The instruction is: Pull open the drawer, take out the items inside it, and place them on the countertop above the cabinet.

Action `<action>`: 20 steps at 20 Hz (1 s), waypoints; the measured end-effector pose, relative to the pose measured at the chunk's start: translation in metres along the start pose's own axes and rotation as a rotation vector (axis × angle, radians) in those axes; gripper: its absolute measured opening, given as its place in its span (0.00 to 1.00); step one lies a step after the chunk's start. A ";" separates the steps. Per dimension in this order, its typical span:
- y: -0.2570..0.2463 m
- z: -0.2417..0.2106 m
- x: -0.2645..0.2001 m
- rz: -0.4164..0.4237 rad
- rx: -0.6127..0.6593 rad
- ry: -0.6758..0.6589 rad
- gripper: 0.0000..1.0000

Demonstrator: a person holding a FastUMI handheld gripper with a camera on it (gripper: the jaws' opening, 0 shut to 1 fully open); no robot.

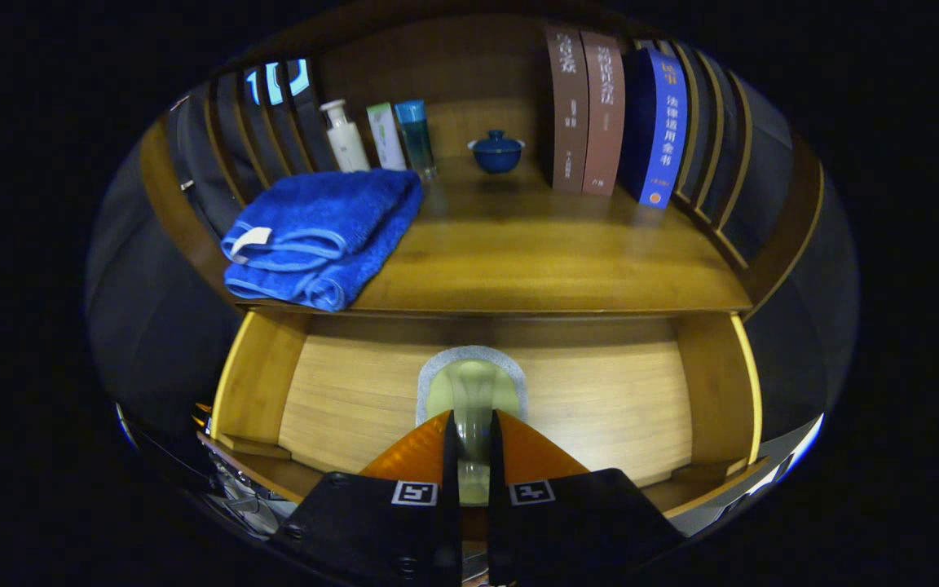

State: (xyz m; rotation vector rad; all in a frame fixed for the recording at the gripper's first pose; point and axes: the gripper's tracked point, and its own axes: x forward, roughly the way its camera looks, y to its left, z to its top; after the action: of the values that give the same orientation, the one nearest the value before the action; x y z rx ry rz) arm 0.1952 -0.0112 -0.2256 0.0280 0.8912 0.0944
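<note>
A pale, grey-rimmed item (472, 383) sits pinched between the gripper (473, 436) fingers, which are nearly closed on it, above the floor of the open drawer (339, 391). Beyond lies the countertop (535, 253) with a folded blue towel (323, 232), bottles (380, 134), a blue lidded cup (496, 152) and books (608, 114).

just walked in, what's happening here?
A person's handheld gripper is reaching into the open drawer, its fingers closed on a pale, greyish-rimmed item that looks like a sponge or brush; exactly what it is is hard to tell. It has not reached the countertop yet. Up there sit a folded blue towel, three bottles, a blue lidded bowl and some books.
</note>
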 end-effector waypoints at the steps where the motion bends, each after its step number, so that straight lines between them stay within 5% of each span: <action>1: 0.000 0.009 -0.010 0.003 0.002 -0.022 0.17; 6: -0.002 0.065 -0.020 -0.014 0.003 -0.076 0.17; 20: -0.009 0.157 0.091 -0.098 -0.007 0.034 0.17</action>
State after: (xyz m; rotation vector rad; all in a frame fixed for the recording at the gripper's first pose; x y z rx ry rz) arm 0.3748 -0.0089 -0.1986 -0.0234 0.9244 0.0067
